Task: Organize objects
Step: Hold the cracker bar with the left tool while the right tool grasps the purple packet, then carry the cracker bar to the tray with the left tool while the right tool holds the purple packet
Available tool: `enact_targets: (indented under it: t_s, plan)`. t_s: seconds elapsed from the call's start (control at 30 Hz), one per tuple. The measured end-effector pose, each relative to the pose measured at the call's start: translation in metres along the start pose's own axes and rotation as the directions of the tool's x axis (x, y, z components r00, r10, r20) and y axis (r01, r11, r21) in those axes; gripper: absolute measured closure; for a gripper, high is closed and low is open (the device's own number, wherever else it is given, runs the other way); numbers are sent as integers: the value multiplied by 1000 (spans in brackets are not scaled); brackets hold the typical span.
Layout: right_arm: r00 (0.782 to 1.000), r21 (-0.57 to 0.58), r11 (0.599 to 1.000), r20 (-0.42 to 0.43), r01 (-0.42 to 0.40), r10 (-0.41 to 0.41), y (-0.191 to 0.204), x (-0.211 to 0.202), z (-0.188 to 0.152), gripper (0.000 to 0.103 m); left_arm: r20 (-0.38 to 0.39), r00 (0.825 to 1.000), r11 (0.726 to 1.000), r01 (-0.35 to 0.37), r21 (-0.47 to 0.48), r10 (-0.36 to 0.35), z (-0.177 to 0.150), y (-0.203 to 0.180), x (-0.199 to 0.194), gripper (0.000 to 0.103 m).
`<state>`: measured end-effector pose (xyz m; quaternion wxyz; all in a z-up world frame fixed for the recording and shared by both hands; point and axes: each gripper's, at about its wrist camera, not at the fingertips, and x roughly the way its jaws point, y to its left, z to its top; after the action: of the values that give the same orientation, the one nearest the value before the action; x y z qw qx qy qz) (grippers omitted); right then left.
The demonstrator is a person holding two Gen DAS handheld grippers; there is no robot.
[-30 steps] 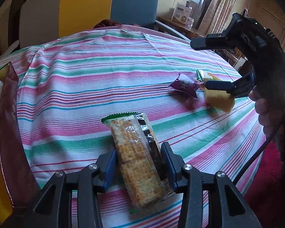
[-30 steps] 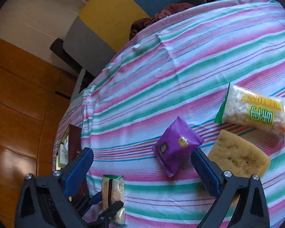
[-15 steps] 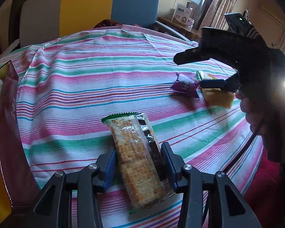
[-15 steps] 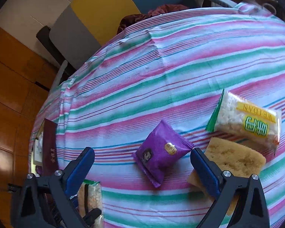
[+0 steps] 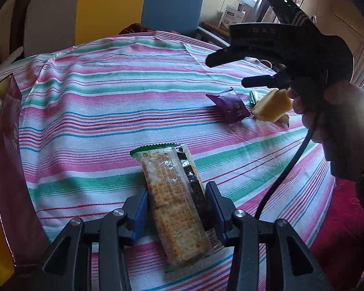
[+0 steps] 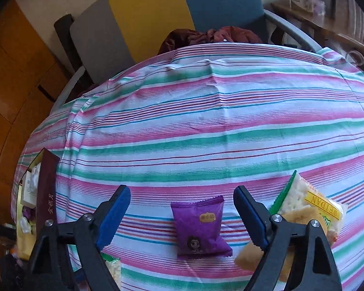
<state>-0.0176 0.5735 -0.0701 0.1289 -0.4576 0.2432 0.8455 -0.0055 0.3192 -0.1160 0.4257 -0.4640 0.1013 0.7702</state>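
Observation:
My left gripper [image 5: 177, 206] is shut on a long cracker packet [image 5: 174, 194], which lies on the striped tablecloth [image 5: 109, 101] with both blue pads against its sides. A purple snack packet [image 6: 199, 228] lies flat between the fingers of my right gripper [image 6: 182, 194]. Its jaws are closing, with a gap on either side of the packet. In the left wrist view the right gripper [image 5: 227, 72] hovers over the same purple packet [image 5: 230, 106], held by a person's hand [image 5: 339, 111]. A yellow spongy slab [image 6: 252, 254] sits under the right finger.
A rice-cracker packet with a green and yellow label [image 6: 310, 201] lies to the right of the slab. A maroon box [image 6: 45, 189] with several small items stands at the table's left edge. Grey, yellow and blue chair backs [image 6: 145, 19] line the far side.
The right gripper shifted and rolled, so the purple packet now lies centred between its fingers, and its jaws have narrowed. The left gripper and cracker packet stayed still.

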Motion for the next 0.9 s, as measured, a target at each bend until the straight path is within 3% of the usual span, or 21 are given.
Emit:
enact_targets:
  t_s: [0.23,0.27,0.37,0.43,0.63,0.9]
  plan:
    - [996,-80,995,-65,55,-60,6,6,-15,18,3,1000,1000,3,-2,-3,-1,1,1,57]
    - [994,-103,991,-69,81,-88,10,11,-18,23,2,1000,1000,2,-1,-2,-1,0,1,57]
    - [965,-230,947,-81,224,-248,27,27,-28,59,3,1000,1000,2,2,-2,-1,1,2,57]
    - [951,-314,911,-67,267,-302,39,30,-35,63,4,1000,1000,2,3,-2,-1,1,1,57]
    - [961,-400,889,-65,223,-270,51,15,-64,67,8,1000,1000,-4,6,4,-2,-1,1,57]
    - [978,-349,924,-79,154,-193,38,16,-75,68,8,1000,1000,-26,16,26,-3,-6,1,57]
